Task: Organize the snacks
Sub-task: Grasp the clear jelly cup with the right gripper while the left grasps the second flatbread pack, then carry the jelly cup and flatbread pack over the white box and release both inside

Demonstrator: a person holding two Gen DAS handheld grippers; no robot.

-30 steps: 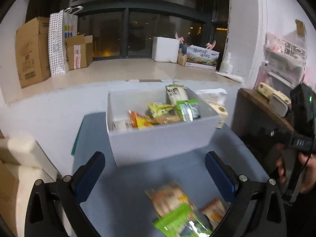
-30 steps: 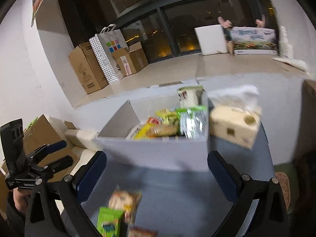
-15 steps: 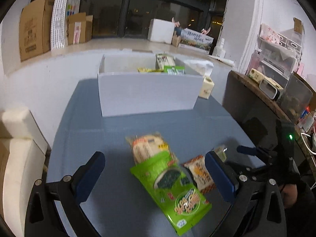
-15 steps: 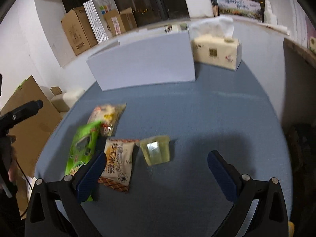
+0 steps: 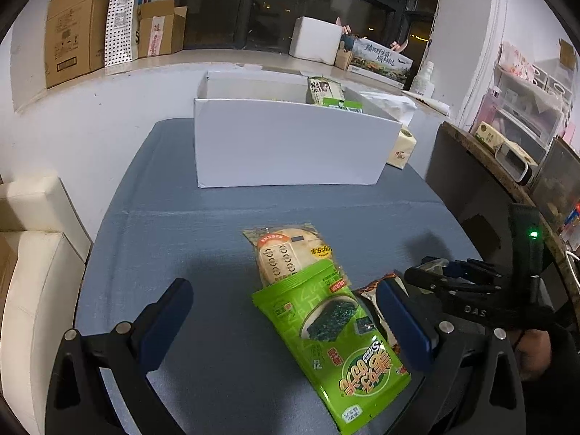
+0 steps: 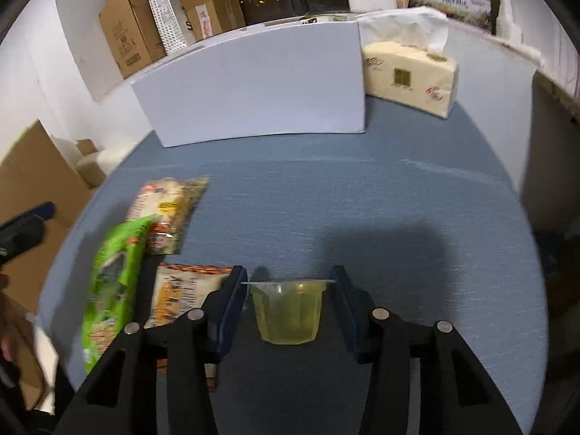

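A white box (image 5: 290,145) (image 6: 253,83) with several snacks in it stands at the far side of the blue table. A green seaweed packet (image 5: 333,344) (image 6: 112,282) lies over a rice cracker packet (image 5: 286,250) (image 6: 166,206), with an orange packet (image 6: 181,290) beside them. My left gripper (image 5: 286,322) is open, low over the green packet. My right gripper (image 6: 288,290) straddles a yellow jelly cup (image 6: 286,311) on the table; the jaws stand close to its rim, seemingly not clamped.
A tissue box (image 6: 409,76) (image 5: 400,145) stands right of the white box. A cream sofa (image 5: 32,253) is left of the table, a dark shelf (image 5: 507,188) with clutter to the right. Cardboard boxes (image 5: 76,25) line the window ledge.
Both grippers dropped from above the box down to the near snacks. The right gripper moved onto the jelly cup and narrowed around it. The left came nearer the green packet.
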